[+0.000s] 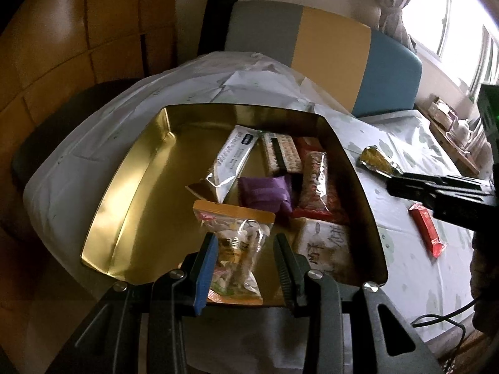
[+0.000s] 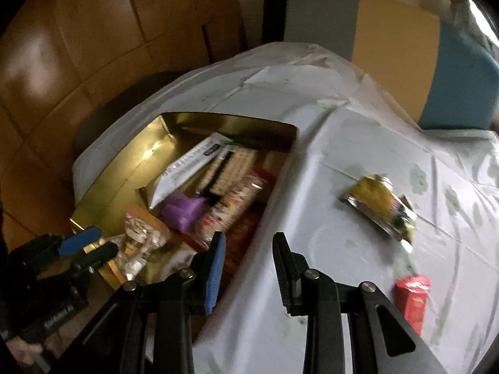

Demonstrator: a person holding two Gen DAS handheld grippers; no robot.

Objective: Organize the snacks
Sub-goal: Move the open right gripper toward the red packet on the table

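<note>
The left gripper (image 1: pixel 244 268) stood slack around the clear crinkly snack bag (image 1: pixel 235 249) lying in the gold tin (image 1: pixel 124 193), a light, slippery, crushable packet best pinched by its flat sealed edge.

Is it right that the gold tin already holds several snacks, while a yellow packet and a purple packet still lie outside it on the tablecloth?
Not quite. The purple packet is inside the gold tin. On the tablecloth lie the yellow packet and a red packet, as the right wrist view shows. The tin does already hold several snacks.
</note>
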